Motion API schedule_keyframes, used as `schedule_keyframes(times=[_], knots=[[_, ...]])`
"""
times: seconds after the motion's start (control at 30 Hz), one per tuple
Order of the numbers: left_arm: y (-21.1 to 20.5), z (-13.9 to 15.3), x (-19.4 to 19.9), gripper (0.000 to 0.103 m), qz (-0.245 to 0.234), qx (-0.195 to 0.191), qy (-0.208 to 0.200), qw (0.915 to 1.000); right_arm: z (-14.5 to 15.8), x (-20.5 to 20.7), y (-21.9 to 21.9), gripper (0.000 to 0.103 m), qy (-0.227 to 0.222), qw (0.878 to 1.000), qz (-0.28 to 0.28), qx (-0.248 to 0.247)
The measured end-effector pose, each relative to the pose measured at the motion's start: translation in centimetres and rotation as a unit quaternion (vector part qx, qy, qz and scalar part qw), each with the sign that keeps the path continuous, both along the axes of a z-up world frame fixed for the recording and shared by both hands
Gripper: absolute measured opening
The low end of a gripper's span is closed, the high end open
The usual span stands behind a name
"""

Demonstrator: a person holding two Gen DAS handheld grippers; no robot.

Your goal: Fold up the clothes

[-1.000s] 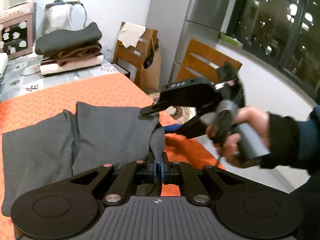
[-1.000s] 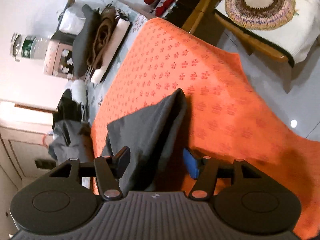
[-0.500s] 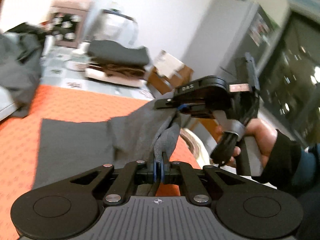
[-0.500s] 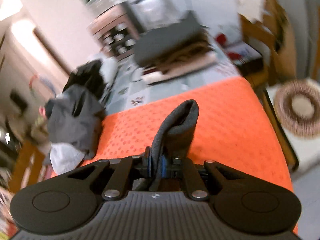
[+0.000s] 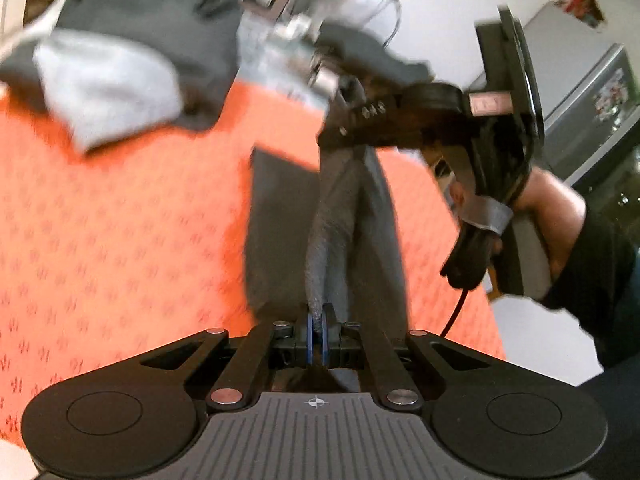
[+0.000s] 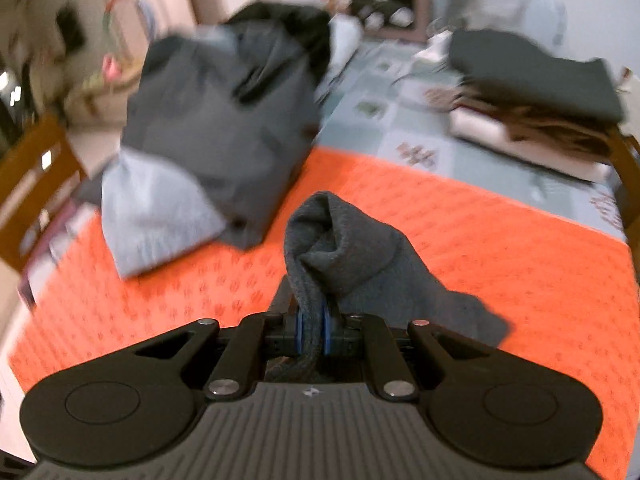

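A dark grey garment (image 5: 340, 216) is stretched above the orange tablecloth (image 5: 120, 220) between my two grippers. My left gripper (image 5: 317, 330) is shut on its near edge, the cloth pinched between the blue pads. In the left wrist view my right gripper (image 5: 348, 136) shows farther off, held by a person's hand (image 5: 544, 208), with the cloth hanging from it. In the right wrist view that right gripper (image 6: 312, 330) is shut on a bunched fold of the grey garment (image 6: 352, 252), which drapes to the right onto the orange tablecloth (image 6: 500, 248).
A heap of unfolded dark grey and light blue clothes (image 6: 208, 128) lies at the cloth's far left. A stack of folded clothes (image 6: 536, 92) rests at the back right on the pale table (image 6: 400, 120). A wooden chair (image 6: 36, 172) stands at the left.
The right gripper has closed on the garment's edge and risen. Both grippers have swung the garment leftward over the table, rolling as they went, so the heap of clothes now shows ahead.
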State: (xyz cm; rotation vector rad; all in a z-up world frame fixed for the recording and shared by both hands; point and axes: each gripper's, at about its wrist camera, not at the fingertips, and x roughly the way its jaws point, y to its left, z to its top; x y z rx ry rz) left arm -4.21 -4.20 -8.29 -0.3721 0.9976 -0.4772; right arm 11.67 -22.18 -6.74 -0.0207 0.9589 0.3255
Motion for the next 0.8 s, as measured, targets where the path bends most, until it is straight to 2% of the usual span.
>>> schedule_keyframes(times=[0.17, 0.23, 0.3, 0.33, 0.4, 0.47, 0.63, 0.8], knots=[[1.3, -2.2, 0.5, 0.007, -0.032, -0.015, 0.027, 0.9990, -2.9, 0.1, 3.9, 0.012, 0.016, 0.997, 0.040, -0.071], [1.3, -3.1, 0.9, 0.007, -0.049, -0.013, 0.044, 0.9978, -3.7, 0.1, 4.8, 0.023, 0.026, 0.995, 0.054, -0.078], [1.5, -3.6, 1.0, 0.008, -0.063, -0.008, 0.054, 0.9966, -4.3, 0.1, 5.4, 0.041, 0.035, 0.995, 0.065, -0.072], [1.8, -3.6, 0.9, 0.013, -0.067, -0.008, 0.053, 0.9963, -4.4, 0.0, 5.5, 0.045, 0.035, 0.995, 0.068, -0.068], [2.9, -3.0, 0.8, 0.021, -0.069, -0.006, 0.039, 0.9968, -3.9, -0.4, 5.5, 0.052, 0.033, 0.995, 0.076, -0.054], [4.0, -2.1, 1.0, 0.032, -0.069, -0.004, 0.020, 0.9974, -3.0, -1.1, 4.9, 0.053, 0.032, 0.996, 0.074, -0.023], [6.2, -0.1, 3.8, 0.039, -0.075, 0.017, -0.025, 0.9967, -0.2, -4.1, 2.9, 0.056, 0.026, 0.997, 0.049, 0.048], [6.5, 1.0, 8.7, 0.044, -0.088, 0.034, -0.038, 0.9948, 1.6, -7.8, 1.1, 0.056, 0.022, 0.995, 0.022, 0.098]])
